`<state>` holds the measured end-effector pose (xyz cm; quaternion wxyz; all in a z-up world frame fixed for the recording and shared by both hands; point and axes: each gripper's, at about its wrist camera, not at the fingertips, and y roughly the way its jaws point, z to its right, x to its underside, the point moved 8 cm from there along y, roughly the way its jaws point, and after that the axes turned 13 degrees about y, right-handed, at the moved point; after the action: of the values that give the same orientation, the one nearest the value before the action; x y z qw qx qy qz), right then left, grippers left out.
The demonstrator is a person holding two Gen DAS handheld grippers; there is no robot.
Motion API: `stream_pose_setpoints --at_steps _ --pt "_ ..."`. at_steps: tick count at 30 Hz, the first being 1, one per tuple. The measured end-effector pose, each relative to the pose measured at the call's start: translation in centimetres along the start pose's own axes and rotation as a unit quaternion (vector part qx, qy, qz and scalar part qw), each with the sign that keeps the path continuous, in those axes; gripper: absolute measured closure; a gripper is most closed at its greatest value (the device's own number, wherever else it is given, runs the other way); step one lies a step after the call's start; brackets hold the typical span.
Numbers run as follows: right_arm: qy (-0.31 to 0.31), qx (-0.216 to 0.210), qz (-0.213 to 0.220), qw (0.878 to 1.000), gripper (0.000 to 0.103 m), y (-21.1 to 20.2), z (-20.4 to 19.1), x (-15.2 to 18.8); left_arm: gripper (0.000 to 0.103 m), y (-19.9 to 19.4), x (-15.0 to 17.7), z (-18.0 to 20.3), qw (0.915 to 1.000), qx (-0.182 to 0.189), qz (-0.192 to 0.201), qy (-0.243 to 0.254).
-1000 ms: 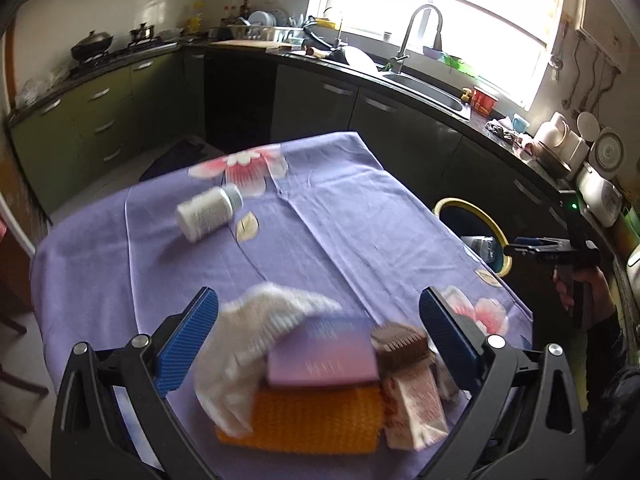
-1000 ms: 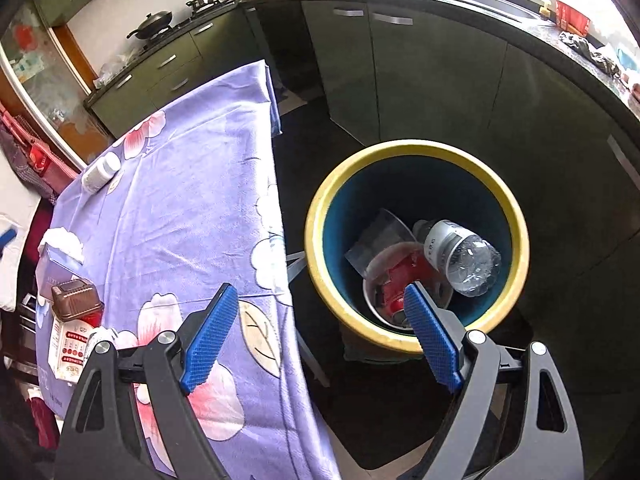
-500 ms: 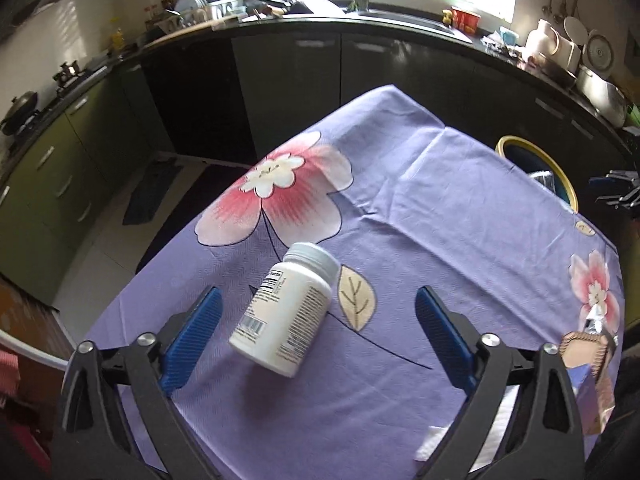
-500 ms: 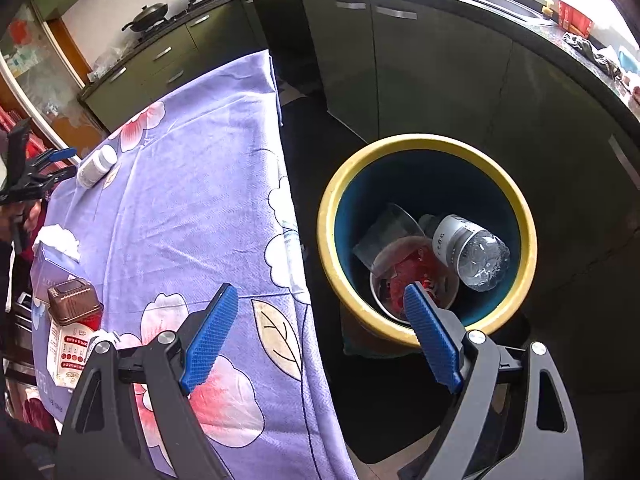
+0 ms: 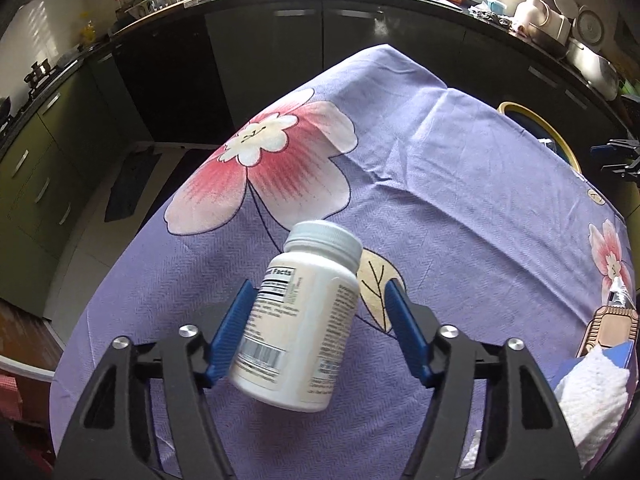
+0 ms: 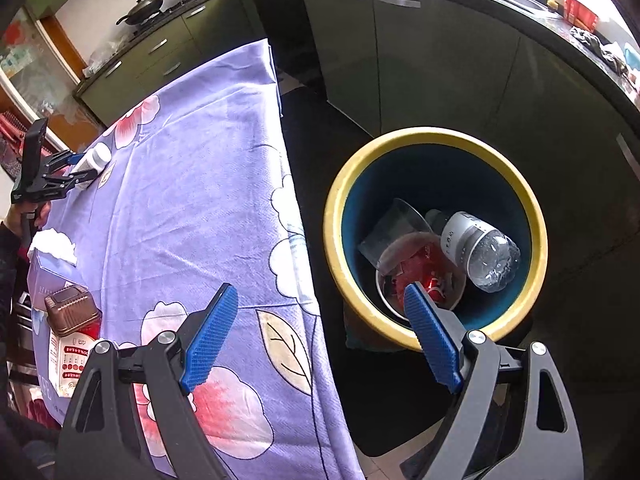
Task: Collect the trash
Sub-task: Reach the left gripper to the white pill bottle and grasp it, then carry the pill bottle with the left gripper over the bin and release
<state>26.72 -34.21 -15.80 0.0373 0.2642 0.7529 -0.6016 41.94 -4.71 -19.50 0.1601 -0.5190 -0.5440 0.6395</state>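
A white pill bottle (image 5: 304, 320) lies on the purple flowered tablecloth (image 5: 440, 184), cap pointing away. My left gripper (image 5: 318, 292) straddles it and its jaws are closing. The left pad is at the bottle's side, while a gap shows at the right pad. In the right wrist view the same bottle (image 6: 94, 160) and left gripper (image 6: 68, 176) sit at the table's far corner. My right gripper (image 6: 320, 292) hangs open and empty over the table edge beside the yellow-rimmed blue bin (image 6: 436, 136). The bin holds a plastic bottle (image 6: 480, 248), a clear cup (image 6: 392, 228) and a bowl of red scraps (image 6: 420, 276).
A tissue box with white tissue (image 6: 52, 244), a brown box (image 6: 70, 312) and a printed carton (image 6: 72, 364) stand at the table's near-left end. Dark kitchen cabinets (image 6: 440, 60) ring the table and bin. The bin stands on the floor just off the table's right edge.
My left gripper swung from the pile of tissue and boxes to the pill bottle, dropped around it and narrowed its jaws. The right gripper stayed over the bin.
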Motion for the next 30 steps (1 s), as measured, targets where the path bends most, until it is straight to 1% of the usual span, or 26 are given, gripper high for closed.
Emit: stream_pose_setpoints --at_steps 1,2,5,10,13,15,18,22,27,30 --pt "0.000 -0.001 0.000 1.000 0.019 0.0 -0.1 0.0 0.047 0.0 0.1 -0.1 1.0000 0.003 0.000 -0.002" --pt "0.000 -0.001 0.000 1.000 0.019 0.0 -0.1 -0.1 0.052 0.1 0.1 -0.1 1.0000 0.006 0.000 -0.004" --pt "-0.002 0.000 -0.001 1.000 0.019 0.1 -0.2 0.0 0.056 0.4 0.4 0.0 1.0000 0.002 -0.001 -0.009" --pt "-0.003 -0.003 0.000 1.000 0.019 -0.2 -0.4 0.4 0.057 0.1 0.7 0.1 0.9997 -0.012 0.001 -0.022" --pt "-0.004 -0.007 0.006 1.000 0.019 -0.7 -0.6 0.5 0.057 -0.5 0.9 0.2 0.9989 -0.036 -0.008 -0.029" --pt "-0.004 -0.013 0.010 1.000 0.019 -1.0 -0.7 0.8 0.057 -1.3 0.9 0.4 0.9984 -0.046 -0.006 -0.032" --pt "-0.004 -0.020 0.013 1.000 0.019 -1.2 -0.8 1.2 0.057 -3.4 0.5 0.8 0.9972 -0.063 0.005 -0.040" --pt "-0.002 -0.033 0.019 0.999 0.019 -1.8 -0.6 2.0 0.057 -6.9 -0.7 2.5 0.9952 -0.083 0.030 -0.042" --pt "0.005 -0.042 0.031 0.999 0.019 -2.8 0.3 2.9 0.057 -11.3 -2.5 5.8 0.9909 -0.110 0.055 -0.054" --pt "0.008 -0.037 0.046 0.998 0.019 -3.6 1.2 3.4 0.057 -13.2 -3.8 8.0 0.9890 -0.107 0.071 -0.073"
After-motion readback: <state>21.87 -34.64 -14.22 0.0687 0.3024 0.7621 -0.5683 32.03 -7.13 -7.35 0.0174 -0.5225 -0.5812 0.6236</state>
